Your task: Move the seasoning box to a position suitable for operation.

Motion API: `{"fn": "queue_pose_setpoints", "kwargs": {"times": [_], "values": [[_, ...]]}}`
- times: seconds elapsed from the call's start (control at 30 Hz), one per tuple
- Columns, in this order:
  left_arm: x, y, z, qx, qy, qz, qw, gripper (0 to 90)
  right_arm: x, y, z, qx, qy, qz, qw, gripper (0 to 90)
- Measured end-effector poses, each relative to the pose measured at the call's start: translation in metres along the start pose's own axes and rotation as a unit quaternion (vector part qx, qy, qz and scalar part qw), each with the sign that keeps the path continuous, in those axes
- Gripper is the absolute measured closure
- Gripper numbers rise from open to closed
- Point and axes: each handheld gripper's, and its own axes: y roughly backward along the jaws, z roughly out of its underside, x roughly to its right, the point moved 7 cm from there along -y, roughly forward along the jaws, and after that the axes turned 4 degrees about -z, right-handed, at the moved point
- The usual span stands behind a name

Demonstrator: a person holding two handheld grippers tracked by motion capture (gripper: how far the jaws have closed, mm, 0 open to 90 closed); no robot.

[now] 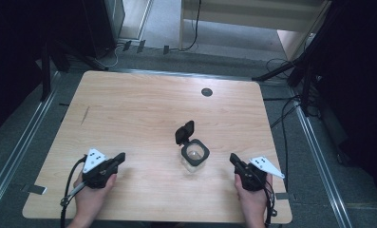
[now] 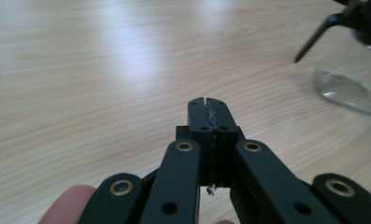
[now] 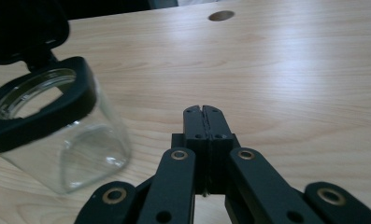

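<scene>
A clear glass jar [image 1: 194, 155] with a black square collar stands upright near the table's front middle, its black flip lid [image 1: 184, 131] hinged open toward the back left. The jar looks empty. My left gripper [image 1: 121, 157] rests at the front left, jaws pressed together with nothing between them; its own view has the jar [image 2: 349, 84] off to the right. My right gripper [image 1: 233, 158] sits at the front right, also shut and empty, a short way right of the jar [image 3: 57, 135]. A hand holds each gripper.
The wooden table [image 1: 143, 109] has a round cable hole [image 1: 206, 92] near its back edge. Dark stands and cables [image 1: 290, 71] surround the table on the floor. A pale wooden bench [image 1: 252, 19] stands behind.
</scene>
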Motion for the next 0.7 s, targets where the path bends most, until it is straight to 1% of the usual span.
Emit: {"fn": "queue_pose_setpoints", "kwargs": {"times": [0.1,0.2,0.23,0.27,0.3,0.37,0.43,0.5,0.57,0.63,0.7], "values": [[0.022,-0.009,-0.007,0.002,-0.008,0.018,0.9998,90.0,-0.012,-0.011,-0.004,-0.001,-0.001,-0.013,0.9999,90.0],[0.046,-0.021,-0.011,0.003,-0.018,0.033,0.9993,90.0,-0.024,-0.023,-0.007,-0.003,0.005,-0.029,0.9996,90.0],[0.052,-0.023,-0.011,0.001,-0.021,0.036,0.9991,90.0,-0.026,-0.027,-0.008,-0.004,0.008,-0.033,0.9994,90.0],[0.061,-0.028,-0.012,-0.001,-0.024,0.043,0.9988,90.0,-0.028,-0.029,-0.008,-0.006,0.007,-0.037,0.9993,90.0],[0.067,-0.032,-0.012,-0.003,-0.029,0.048,0.9984,90.0,-0.03,-0.033,-0.009,-0.008,0.003,-0.042,0.9991,90.0],[0.079,-0.04,-0.012,-0.008,-0.03,0.057,0.9979,90.0,-0.032,-0.041,-0.009,-0.013,0.005,-0.047,0.9988,90.0],[0.09,-0.047,-0.012,-0.013,-0.029,0.066,0.9973,90.0,-0.034,-0.046,-0.008,-0.018,0.004,-0.053,0.9984,90.0],[0.1,-0.054,-0.011,-0.018,-0.027,0.077,0.9965,90.0,-0.038,-0.049,-0.008,-0.018,0.01,-0.063,0.9978,90.0],[0.109,-0.059,-0.01,-0.023,-0.034,0.087,0.9954,90.0,-0.041,-0.051,-0.007,-0.02,0.018,-0.065,0.9976,90.0],[0.115,-0.063,-0.009,-0.026,-0.039,0.09,0.9948,90.0,-0.043,-0.05,-0.006,-0.023,0.021,-0.07,0.997,90.0],[0.118,-0.066,-0.009,-0.027,-0.039,0.091,0.9947,90.0,-0.044,-0.05,-0.005,-0.022,0.021,-0.072,0.997,90.0]]}}
